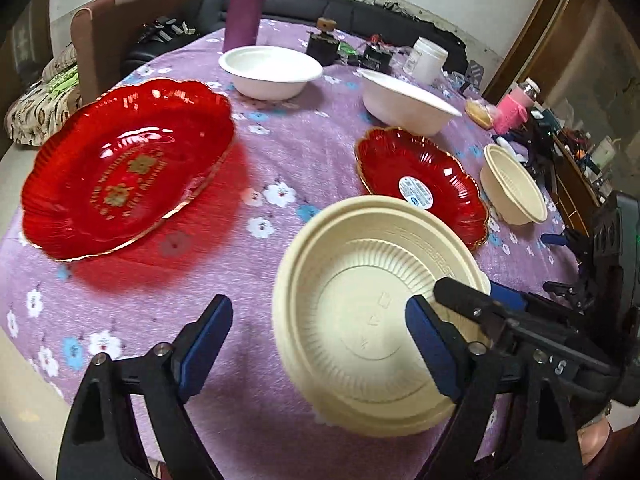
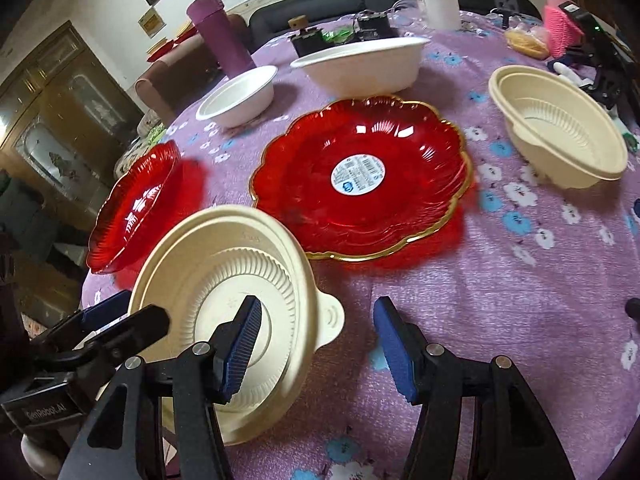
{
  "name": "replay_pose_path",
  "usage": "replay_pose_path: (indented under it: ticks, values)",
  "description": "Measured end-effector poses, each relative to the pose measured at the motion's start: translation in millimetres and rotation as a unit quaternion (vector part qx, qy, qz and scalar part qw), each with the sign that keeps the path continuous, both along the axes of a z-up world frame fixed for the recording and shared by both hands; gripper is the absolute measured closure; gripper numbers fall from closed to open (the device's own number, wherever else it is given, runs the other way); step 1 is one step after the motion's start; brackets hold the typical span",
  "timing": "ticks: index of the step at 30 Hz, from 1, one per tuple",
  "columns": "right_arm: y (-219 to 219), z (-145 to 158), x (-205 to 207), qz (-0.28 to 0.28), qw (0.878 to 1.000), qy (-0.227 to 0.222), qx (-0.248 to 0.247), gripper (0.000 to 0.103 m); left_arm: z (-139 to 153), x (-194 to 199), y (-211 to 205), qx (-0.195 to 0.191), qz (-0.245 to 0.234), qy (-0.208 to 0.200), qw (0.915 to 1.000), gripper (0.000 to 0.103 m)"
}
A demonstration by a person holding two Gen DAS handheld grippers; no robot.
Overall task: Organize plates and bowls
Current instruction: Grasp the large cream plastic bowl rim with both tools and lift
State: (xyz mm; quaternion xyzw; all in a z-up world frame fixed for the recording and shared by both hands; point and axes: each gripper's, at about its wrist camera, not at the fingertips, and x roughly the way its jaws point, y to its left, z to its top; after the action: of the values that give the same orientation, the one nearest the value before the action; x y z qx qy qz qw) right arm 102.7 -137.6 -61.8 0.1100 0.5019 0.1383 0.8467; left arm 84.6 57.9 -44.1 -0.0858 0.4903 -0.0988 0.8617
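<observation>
A ribbed cream bowl with a small tab handle sits near the table's front edge. My left gripper is open: one pad hangs over the bowl's inside, the other over the cloth outside its rim. My right gripper is open too, straddling the opposite rim at the tab, with neither pad pressing. A large red plate lies to the left. A smaller red plate with a round sticker lies beyond the bowl.
A second cream bowl sits at the right. Two white bowls stand farther back, with a purple flask, a white jar and small clutter behind. Purple floral cloth covers the round table.
</observation>
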Motion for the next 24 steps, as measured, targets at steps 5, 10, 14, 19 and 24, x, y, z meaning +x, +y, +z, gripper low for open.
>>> replay_pose_path:
  ticks: [5,10,14,19,24]
  values:
    - [1,-11,-1,0.003,1.000,0.005,0.000,0.041,-15,10,-19,0.013,-0.019,0.024,0.9994,0.058]
    - [3,-10,-3,0.002,1.000,-0.006,-0.019,0.068,-25,12,-20,0.019,-0.018,0.028,0.9993,0.081]
    - [-2,-14,-2,0.007,1.000,0.005,0.001,0.089,-20,9,-19,0.005,-0.023,0.029,0.9993,0.090]
    - [1,-4,-8,0.008,1.000,-0.015,-0.008,0.088,1,-1,-20,0.005,-0.023,-0.004,0.9997,0.090]
    - [5,13,-15,0.015,0.999,-0.038,-0.005,0.088,14,-7,-8,-0.011,-0.016,-0.017,0.9997,0.090]
